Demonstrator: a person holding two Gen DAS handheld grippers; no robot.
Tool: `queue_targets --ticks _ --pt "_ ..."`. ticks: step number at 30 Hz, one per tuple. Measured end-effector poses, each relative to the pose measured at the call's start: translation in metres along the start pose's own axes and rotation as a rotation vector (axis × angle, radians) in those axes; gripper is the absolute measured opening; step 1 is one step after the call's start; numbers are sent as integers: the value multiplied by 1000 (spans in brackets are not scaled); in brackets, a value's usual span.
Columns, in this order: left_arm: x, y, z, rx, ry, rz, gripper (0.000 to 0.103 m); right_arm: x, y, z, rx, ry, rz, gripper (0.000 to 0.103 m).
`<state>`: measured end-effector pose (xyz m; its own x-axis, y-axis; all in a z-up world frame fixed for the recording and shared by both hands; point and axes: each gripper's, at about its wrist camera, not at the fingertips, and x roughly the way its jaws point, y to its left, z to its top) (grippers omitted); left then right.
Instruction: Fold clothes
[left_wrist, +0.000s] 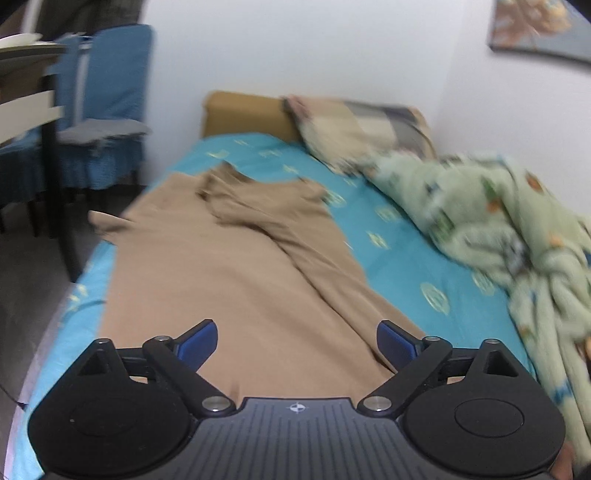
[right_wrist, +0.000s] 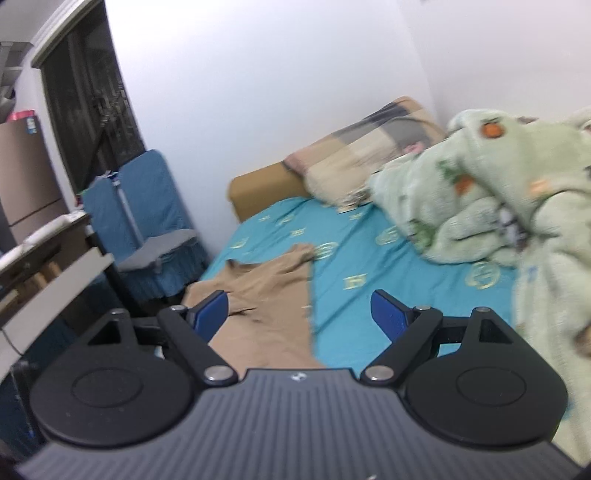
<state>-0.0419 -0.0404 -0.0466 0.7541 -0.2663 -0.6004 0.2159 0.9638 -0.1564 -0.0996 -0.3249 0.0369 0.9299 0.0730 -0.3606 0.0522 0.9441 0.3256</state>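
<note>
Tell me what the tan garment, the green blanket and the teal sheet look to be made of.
Tan garment: thin, matte, soft woven or knit cloth, lying limp with shallow creases. Green blanket: fluffy fleece or plush, judging by its thick, fuzzy, rounded folds. Teal sheet: smooth, flat printed fabric, probably cotton or a blend; the blur leaves the weave unclear.

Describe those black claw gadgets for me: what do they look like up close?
The left gripper and right gripper look alike: each has two blue finger pads on black hinged links with silver pivot pins, two round black discs, and a ribbed dark grey body carrying a small white emblem. No cables or sleeves show.
</note>
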Motion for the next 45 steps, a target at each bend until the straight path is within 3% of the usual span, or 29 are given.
queue_targets --ticks 3,9,16,20,22,23,27,34,39,45 --pt "13 -37 -13 57 46 -43 85 2 -25 1 22 -3 -85 86" --pt "48 -117 -40 150 125 -146 73 10 -73 -1 161 -9 -126 86" --pt "90 -210 -71 259 218 -265 67 19 -110 -9 264 -7 -197 86" --pt "120 -218 -85 311 260 -225 54 24 -120 -12 300 0 -217 86" --pt "124 -222 -87 340 210 -203 41 26 -121 -13 303 2 -226 86" --pt "126 -219 -86 322 208 -199 29 28 -121 -14 301 5 -232 86" --pt "131 -204 -80 233 209 -200 8 33 -118 -16 287 12 -252 86" --pt "64 -167 -40 145 140 -246 7 35 -110 -16 254 11 -287 86" --pt "-11 -123 -13 84 55 -248 7 42 -94 -20 175 43 -329 85" --pt "-49 -47 -31 -63 170 -184 4 38 -67 -25 123 87 -243 86"
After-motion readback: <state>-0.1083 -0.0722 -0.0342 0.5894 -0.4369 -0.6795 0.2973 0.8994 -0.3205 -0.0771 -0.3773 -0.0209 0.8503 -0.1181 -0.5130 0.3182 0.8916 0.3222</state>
